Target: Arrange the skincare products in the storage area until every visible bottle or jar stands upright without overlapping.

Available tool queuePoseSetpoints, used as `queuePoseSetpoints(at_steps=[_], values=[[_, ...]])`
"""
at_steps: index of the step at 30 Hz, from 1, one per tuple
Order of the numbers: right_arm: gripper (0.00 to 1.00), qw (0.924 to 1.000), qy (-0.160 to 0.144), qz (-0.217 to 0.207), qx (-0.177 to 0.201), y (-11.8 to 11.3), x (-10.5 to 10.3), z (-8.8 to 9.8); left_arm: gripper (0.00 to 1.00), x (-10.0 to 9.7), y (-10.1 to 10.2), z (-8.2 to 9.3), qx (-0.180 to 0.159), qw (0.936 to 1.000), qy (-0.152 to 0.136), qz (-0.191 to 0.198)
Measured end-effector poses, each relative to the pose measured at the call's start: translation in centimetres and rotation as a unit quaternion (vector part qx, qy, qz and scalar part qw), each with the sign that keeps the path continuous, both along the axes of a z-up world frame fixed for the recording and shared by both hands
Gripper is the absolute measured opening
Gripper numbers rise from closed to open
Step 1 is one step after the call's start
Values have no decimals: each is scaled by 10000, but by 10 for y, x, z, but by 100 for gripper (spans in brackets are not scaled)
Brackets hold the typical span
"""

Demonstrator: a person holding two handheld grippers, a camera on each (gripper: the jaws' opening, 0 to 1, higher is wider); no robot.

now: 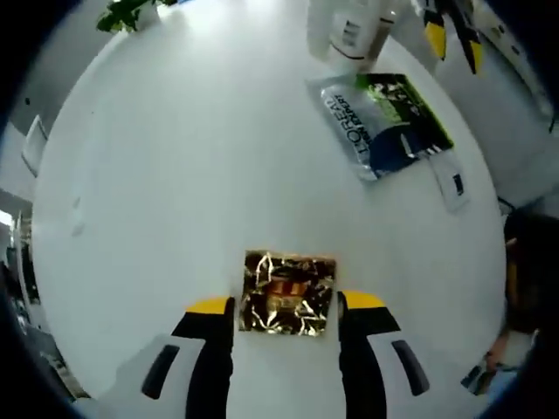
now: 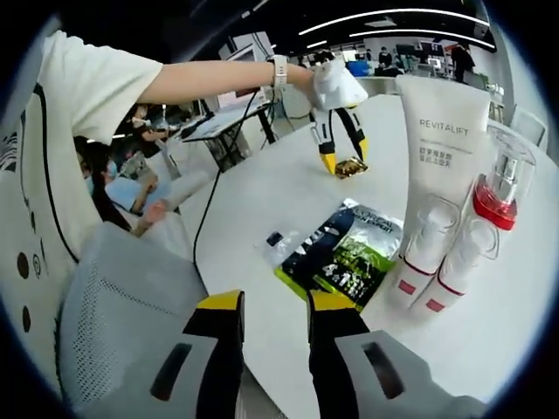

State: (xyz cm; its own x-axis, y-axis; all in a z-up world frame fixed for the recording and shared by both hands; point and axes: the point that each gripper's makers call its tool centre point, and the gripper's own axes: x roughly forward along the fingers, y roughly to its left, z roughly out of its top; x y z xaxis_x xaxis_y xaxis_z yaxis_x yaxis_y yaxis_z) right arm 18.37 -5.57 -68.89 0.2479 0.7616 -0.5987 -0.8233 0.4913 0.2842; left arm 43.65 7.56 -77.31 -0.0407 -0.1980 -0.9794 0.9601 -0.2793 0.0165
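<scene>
- The left gripper [image 1: 285, 305] hovers low over the white round worktop [image 1: 175, 175], its jaws spread on either side of a small crinkled gold-foil square packet [image 1: 288, 292]. They look close to its edges, but I cannot tell whether they touch it, so the packet reads as not yet gripped.
- In the right gripper view the same left gripper [image 2: 341, 161] hangs over the gold packet [image 2: 350, 168] far across the worktop [image 2: 262, 201], held by a person's outstretched hand [image 2: 336, 85].
- The right gripper [image 2: 274, 307] sits at the near edge of the worktop, jaws parted a little and holding nothing.
- Already upright, as I judge it: a tall white tube printed REVITALIFT [image 2: 441, 148], two smaller white tubes with red bands [image 2: 437, 253] standing cap-down just in front of it, and a clear pump bottle with a red collar [image 2: 500, 188] beside them. They crowd together, some seeming to touch.
- Left to sort: a flat dark-and-green sachet [image 2: 345, 253] lying on the worktop near the tubes, with a small clear sample packet [image 2: 278, 244] just beside it, and the gold packet well apart.
- No tray, box or basket is to be seen; everything rests straight on the worktop.
</scene>
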Motion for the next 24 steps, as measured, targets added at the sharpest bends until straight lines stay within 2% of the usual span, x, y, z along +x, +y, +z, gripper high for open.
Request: queuePoseSetpoints(at_steps=[3, 4, 7, 13, 16, 21, 24], values=[[28, 10000, 32, 29, 9, 1, -1, -2, 42, 1, 0, 1, 82, 9999, -21, -149], [28, 10000, 32, 43, 6, 2, -2, -2, 42, -8, -1, 3, 119, 9996, -38, -248], [28, 10000, 53, 60, 21, 5, -4, -2, 41, -13, -2, 6, 118, 9993, -42, -346], [27, 10000, 74, 49, 26, 5, -7, -3, 40, -28, -5, 10, 134, 9997, -55, -208], [27, 10000, 63, 51, 20, 5, -7, -2, 39, -25, -3, 11, 90, 10000, -21, -31], [27, 10000, 49, 4, 39, 3, -7, 0, 34, -33, -2, 12, 117, 9999, -43, -88], [27, 10000, 49, -2, 19, 2, -8, -2, 33, -25, 0, 9, 186, 9998, -65, -21]])
